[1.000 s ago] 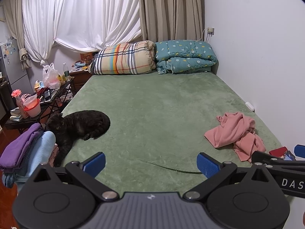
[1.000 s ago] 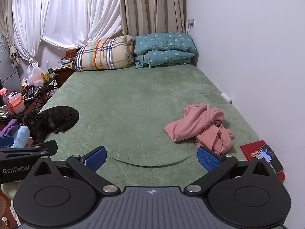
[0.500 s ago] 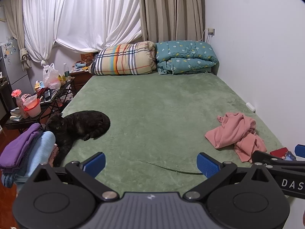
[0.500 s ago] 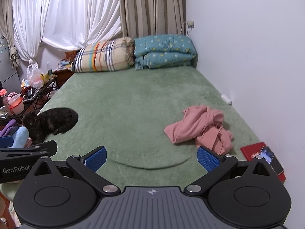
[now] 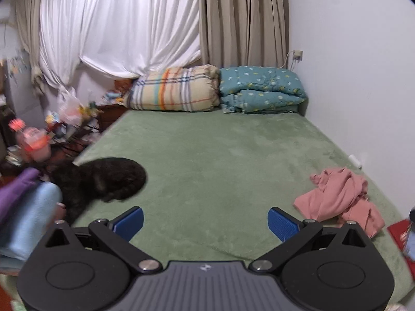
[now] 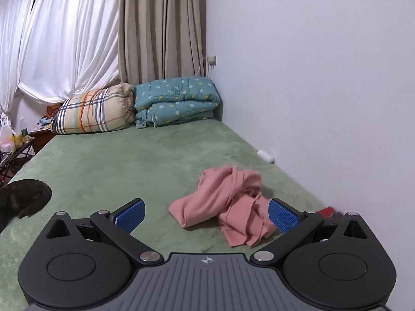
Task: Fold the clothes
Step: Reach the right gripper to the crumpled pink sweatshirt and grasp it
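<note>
**Left wrist view: gripper spread wide over the green bed**

The left gripper (image 5: pixel 205 220) sits at 6 o'clock, its blue-padded fingers (image 5: pixel 129 219) set wide apart with only green bed cover (image 5: pixel 220 160) between them. A crumpled pink garment (image 5: pixel 342 197) lies at 4 o'clock near the wall-side edge, apart from the gripper. A dark cat (image 5: pixel 103 178) rests at 9 o'clock on the bed's edge, beside a blurred stack of purple and light blue folded clothes (image 5: pixel 28 212). At 12 o'clock a plaid quilt (image 5: pixel 173 89) and a teal quilt (image 5: pixel 262 89) touch side by side under the curtains (image 5: pixel 155 20).
</note>
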`<state>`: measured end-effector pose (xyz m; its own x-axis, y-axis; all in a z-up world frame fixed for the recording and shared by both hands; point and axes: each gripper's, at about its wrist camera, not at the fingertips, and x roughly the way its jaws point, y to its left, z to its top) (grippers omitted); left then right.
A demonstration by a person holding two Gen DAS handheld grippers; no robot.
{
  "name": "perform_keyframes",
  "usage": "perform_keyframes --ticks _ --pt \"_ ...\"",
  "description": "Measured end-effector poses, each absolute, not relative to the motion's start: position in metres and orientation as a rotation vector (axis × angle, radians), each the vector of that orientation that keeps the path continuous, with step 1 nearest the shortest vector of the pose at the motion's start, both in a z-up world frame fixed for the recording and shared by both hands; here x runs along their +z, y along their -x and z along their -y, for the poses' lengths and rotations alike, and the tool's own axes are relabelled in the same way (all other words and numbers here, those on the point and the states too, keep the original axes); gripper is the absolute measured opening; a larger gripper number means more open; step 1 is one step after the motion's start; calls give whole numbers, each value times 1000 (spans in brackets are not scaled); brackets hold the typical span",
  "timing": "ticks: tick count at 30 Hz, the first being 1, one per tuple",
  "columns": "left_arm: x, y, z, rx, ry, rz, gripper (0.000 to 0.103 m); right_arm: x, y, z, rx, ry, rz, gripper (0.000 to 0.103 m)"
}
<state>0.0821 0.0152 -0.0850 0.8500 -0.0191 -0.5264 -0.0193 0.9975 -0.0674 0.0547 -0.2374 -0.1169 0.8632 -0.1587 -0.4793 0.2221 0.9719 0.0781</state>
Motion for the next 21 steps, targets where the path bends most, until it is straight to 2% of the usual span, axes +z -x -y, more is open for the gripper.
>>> perform_keyframes --ticks 4,13,15,17,19,21 --pt "-114 -105 -25 -60 152 -454 103 -155 -79 257 -226 -176 -473 102" --pt "-154 -133 -21 -83 17 -553 103 -242 -140 289 -246 -357 -351 102" --pt "-163 -139 -20 -87 -12 -575 103 -261 -168 286 -232 -310 -390 101" --pt "-181 -143 -17 -71 -23 -583 102 -278 -198 283 -223 -266 -450 92" --pt "-192 -144 -21 -27 -38 -593 102 -294 -226 279 -225 -236 -506 63" --pt "-195 -144 -29 7 -29 -619 102 -304 -251 274 -253 -242 -553 60"
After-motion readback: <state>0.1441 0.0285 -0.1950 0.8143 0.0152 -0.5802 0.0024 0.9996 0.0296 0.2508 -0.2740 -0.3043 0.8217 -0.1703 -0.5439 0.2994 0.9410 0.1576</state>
